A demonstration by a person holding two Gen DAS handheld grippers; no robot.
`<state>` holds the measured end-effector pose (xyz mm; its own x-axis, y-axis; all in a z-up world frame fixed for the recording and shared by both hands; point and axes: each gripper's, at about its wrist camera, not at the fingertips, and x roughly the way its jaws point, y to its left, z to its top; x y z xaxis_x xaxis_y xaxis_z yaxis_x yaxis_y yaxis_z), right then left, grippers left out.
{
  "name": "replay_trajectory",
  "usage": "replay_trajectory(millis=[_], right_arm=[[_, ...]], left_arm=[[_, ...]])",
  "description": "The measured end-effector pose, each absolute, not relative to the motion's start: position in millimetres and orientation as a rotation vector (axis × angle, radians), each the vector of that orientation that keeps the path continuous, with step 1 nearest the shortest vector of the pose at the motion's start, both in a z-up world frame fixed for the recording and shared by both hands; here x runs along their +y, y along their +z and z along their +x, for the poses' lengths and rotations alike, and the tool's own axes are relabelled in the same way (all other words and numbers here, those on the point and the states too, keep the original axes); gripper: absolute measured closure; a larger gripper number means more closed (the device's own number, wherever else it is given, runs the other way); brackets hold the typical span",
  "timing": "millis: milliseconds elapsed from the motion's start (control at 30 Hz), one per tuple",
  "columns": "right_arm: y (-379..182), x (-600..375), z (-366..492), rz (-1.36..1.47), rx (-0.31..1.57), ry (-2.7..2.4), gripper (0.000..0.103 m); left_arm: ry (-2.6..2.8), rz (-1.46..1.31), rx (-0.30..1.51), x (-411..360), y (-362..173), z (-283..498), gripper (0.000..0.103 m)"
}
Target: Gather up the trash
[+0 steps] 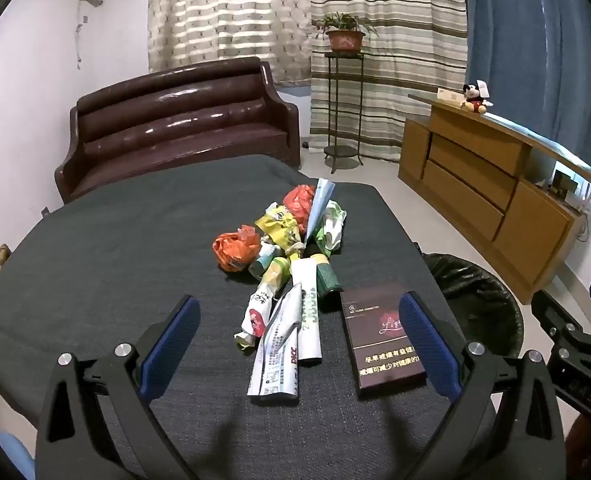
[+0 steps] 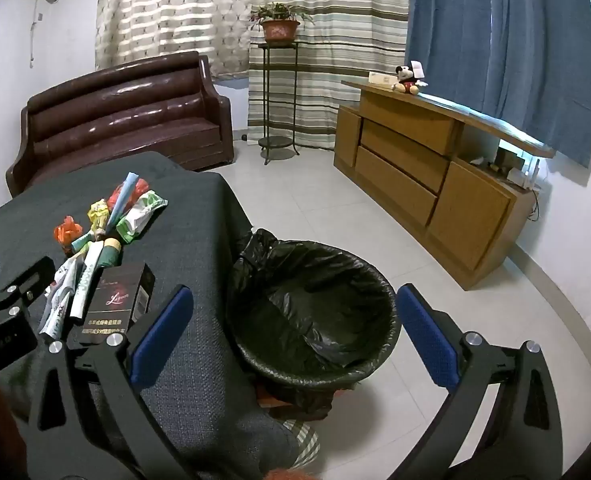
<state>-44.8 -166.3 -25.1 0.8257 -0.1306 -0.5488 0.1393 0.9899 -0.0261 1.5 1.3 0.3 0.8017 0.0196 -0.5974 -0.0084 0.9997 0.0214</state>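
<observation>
Looks like nothing's collected yet: the black-lined round bin (image 2: 315,312) sits empty, the crumpled wrapper pile (image 1: 283,264) and dark maroon cigarette box (image 1: 383,336) are untouched on the grey-clothed table (image 1: 95,260), and the left gripper (image 1: 299,332) and right gripper (image 2: 295,328) are both spread wide, holding nothing.

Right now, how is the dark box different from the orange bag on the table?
The dark cigarette box is flat, stiff and rectangular; the orange plastic bag is crumpled into a soft ball. The box has printed writing; the bag shows none. The box lies near the table's edge beside the bin; the bag sits farther back in the pile. Both rest on the dark tablecloth, untouched.
</observation>
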Motion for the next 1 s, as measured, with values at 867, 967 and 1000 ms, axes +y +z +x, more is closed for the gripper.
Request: replay_trajectory(millis=[867,967,1000], right_arm=[[-25.2,-167.7,-44.1,0.023,0.588,-0.141,0.004],[-25.4,-167.7,-43.9,0.023,0.59,-0.141,0.004],[-25.3,-167.7,-44.0,0.024,0.589,-0.141,0.004]], left_arm=[[0.003,0.026,0.63,4.3,0.0,-2.2,0.006],[0.006,0.026,0.631,-0.2,0.3,-5.1,0.006],[0.007,0.025,0.631,-0.5,0.0,-3.1,0.006]])
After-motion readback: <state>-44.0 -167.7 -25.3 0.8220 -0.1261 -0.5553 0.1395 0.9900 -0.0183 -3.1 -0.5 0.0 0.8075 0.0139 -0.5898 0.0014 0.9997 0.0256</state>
